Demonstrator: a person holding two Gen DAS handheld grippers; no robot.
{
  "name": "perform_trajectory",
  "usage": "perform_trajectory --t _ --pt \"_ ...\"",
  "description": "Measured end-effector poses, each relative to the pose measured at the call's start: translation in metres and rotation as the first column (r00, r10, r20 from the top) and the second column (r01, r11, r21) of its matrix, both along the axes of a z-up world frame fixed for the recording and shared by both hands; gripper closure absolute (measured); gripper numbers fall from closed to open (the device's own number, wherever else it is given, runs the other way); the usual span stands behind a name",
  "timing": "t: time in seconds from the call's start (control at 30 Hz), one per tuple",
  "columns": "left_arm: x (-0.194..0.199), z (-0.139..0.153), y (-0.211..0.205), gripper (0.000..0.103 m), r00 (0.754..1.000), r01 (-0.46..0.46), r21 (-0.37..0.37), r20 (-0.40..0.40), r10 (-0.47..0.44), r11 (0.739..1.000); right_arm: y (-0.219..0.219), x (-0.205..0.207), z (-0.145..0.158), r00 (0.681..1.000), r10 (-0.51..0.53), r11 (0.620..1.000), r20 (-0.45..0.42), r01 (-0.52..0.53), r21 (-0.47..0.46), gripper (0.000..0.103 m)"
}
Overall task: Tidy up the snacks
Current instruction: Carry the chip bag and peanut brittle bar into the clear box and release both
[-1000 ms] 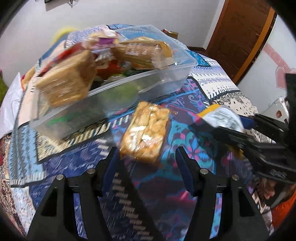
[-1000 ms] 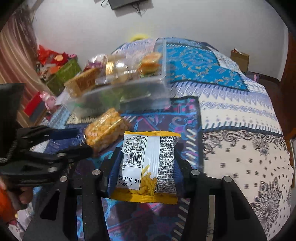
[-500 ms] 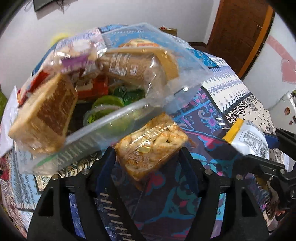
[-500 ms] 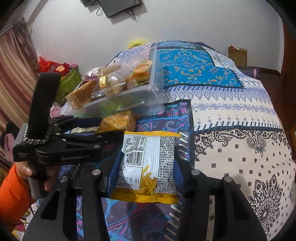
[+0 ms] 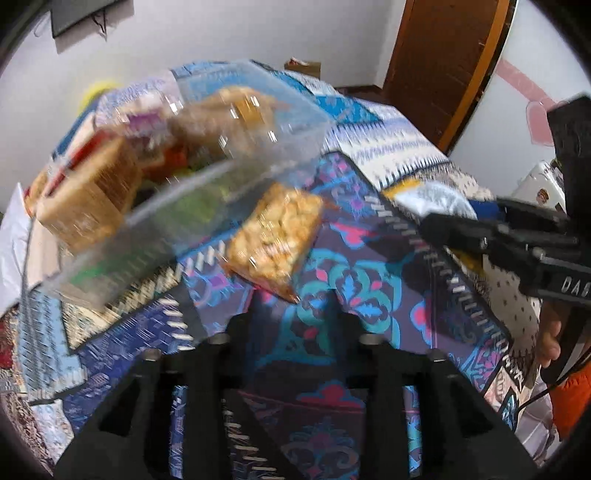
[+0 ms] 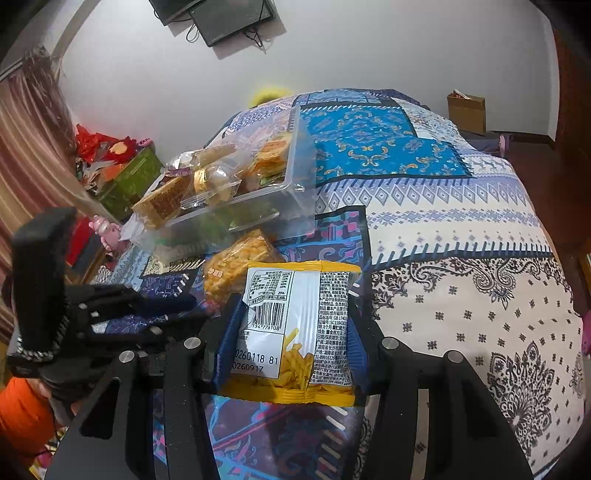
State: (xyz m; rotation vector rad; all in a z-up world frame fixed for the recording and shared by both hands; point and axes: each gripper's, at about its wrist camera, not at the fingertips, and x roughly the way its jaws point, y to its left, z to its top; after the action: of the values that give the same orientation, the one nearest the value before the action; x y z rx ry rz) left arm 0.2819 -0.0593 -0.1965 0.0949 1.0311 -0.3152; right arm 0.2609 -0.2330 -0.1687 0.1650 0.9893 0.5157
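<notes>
The clear container (image 6: 258,184) on the bed (image 6: 461,229) is already holding several snacks. The peanut bar (image 5: 275,236) is lying outside, just beside it, ahead of the released left tool (image 5: 295,325), whose jaws have just been closing on nothing. The right tool (image 6: 291,332) is gripping the yellow snack packet (image 6: 295,328), not yet stowed.

A bed with a patterned quilt (image 6: 424,229) in blue, white and purple fills the room. On the white wall hangs a dark screen (image 6: 229,18) with cables. A cardboard box (image 6: 466,110) stands on the floor beside a brown wooden door (image 5: 443,62). A striped curtain (image 6: 26,155) hangs at the left.
</notes>
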Motion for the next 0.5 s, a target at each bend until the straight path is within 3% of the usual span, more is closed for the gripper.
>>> perform_trajectory --t 0.03,0.07,0.37,0.5 --pt "0.002 0.003 0.001 0.036 1.000 -0.005 -0.003 0.009 0.005 1.000 -0.001 0.000 0.001 1.000 -0.001 1.000 -0.002 0.001 0.006 0.056" --pt "0.005 0.006 0.003 0.032 1.000 -0.008 -0.010 0.026 0.008 1.000 -0.002 -0.001 0.002 1.000 -0.002 1.000 -0.002 0.002 0.010 0.056" --pt "0.054 -0.007 -0.015 0.032 0.998 0.058 0.012 0.001 -0.059 0.998 -0.010 0.000 0.004 1.000 -0.010 1.000 0.000 0.010 0.028 0.056" --pt "0.069 -0.021 -0.022 0.032 0.998 0.060 0.054 0.000 -0.060 0.997 -0.013 0.001 0.002 1.000 -0.012 1.000 -0.004 0.012 0.022 0.056"
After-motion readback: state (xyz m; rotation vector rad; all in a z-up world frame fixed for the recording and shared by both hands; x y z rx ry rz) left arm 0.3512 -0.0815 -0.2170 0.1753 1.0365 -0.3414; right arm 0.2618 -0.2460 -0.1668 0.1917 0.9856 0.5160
